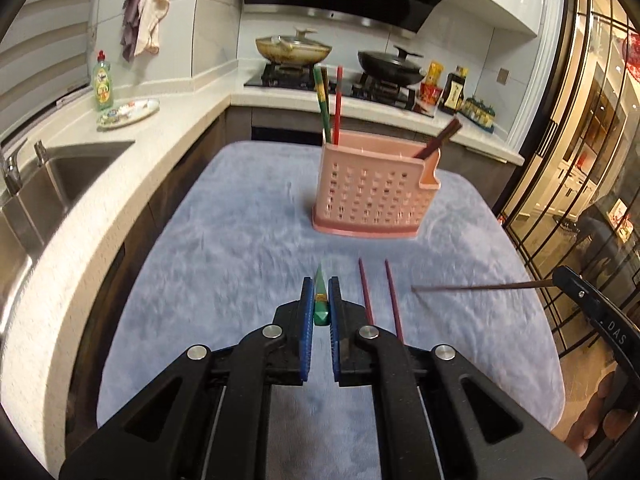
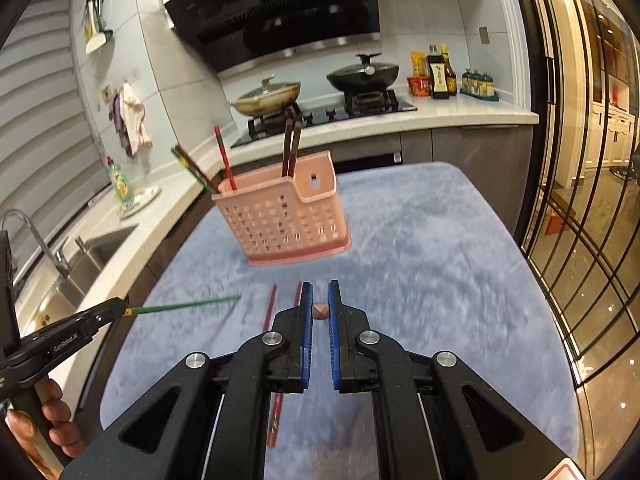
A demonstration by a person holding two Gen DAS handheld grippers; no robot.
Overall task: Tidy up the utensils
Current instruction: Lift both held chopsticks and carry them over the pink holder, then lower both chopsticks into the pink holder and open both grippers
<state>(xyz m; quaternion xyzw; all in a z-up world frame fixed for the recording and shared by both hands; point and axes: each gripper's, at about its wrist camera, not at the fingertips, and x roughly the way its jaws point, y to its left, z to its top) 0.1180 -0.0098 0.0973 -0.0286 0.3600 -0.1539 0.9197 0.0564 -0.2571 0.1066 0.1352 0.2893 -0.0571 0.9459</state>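
Two dark red chopsticks (image 1: 378, 300) lie side by side on the blue plush-covered table (image 1: 224, 248), toward its near edge. The left gripper (image 1: 321, 300) has its jaws clamped on a green chopstick (image 1: 321, 304); the right gripper (image 2: 320, 308) pinches a brown chopstick (image 2: 320, 311). The pink perforated plastic holder (image 1: 370, 196) stands toward the far edge.

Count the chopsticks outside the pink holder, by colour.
Green chopstick: 1, in the left gripper
Brown chopstick: 1, in the right gripper
Red chopsticks: 2, on the cloth
Total: 4
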